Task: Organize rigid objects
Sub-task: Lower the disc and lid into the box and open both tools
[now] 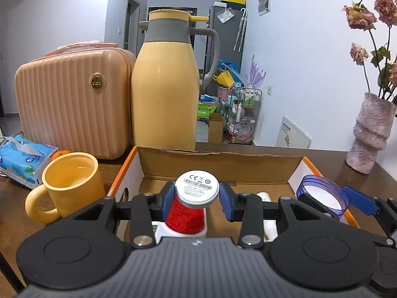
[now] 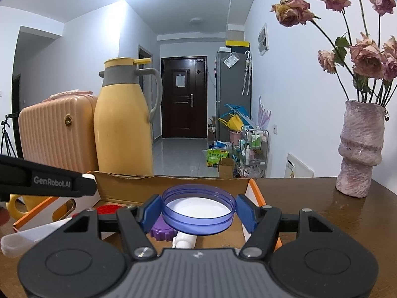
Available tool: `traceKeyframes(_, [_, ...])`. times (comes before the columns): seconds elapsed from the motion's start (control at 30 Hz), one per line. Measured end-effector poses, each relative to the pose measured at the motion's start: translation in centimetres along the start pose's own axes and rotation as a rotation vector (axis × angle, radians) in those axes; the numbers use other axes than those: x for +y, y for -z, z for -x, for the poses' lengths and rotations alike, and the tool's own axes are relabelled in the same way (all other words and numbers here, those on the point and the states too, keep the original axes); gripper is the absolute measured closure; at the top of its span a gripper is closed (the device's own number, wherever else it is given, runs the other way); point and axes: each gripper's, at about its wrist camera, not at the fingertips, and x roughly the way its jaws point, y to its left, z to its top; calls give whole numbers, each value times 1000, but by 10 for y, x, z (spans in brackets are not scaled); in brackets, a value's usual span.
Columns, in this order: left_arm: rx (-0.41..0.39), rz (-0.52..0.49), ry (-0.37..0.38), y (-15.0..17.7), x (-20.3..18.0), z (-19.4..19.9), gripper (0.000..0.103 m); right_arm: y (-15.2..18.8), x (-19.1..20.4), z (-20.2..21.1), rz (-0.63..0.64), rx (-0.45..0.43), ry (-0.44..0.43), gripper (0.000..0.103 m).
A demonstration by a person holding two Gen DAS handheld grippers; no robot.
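My left gripper [image 1: 197, 195] is shut on a red cylinder with a grey labelled cap [image 1: 197, 191] and holds it over the open cardboard box [image 1: 218, 164]. My right gripper [image 2: 197, 211] is shut on a clear blue round lid [image 2: 198, 208] and holds it over the right part of the same box [image 2: 173, 185]. The lid also shows in the left wrist view [image 1: 322, 195]. In the box lie a purple ridged piece [image 2: 161, 232], a white bottle [image 2: 184, 242] and a red item [image 2: 109, 208].
A yellow mug [image 1: 67, 186] stands left of the box. A yellow thermos jug [image 1: 165, 84] and a pink ribbed case [image 1: 72, 104] stand behind. A tissue pack [image 1: 22, 159] lies far left. A pink vase with dried roses [image 2: 359, 149] stands right.
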Motion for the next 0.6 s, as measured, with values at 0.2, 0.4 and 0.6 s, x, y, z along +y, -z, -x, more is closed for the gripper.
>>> traceKeyframes(0.2, [9,-9,-17,-3,0,-10,63,0,0,-8,3,15,-6,38])
traceKeyframes(0.4, [34,-19,-40,-5,1,-20,63,-1,0,-19,12,42,-10,38])
traceKeyframes(0.6, [68,-21,-62,-8,4,-29,63,-1,-1,-26,22,63,-20,38])
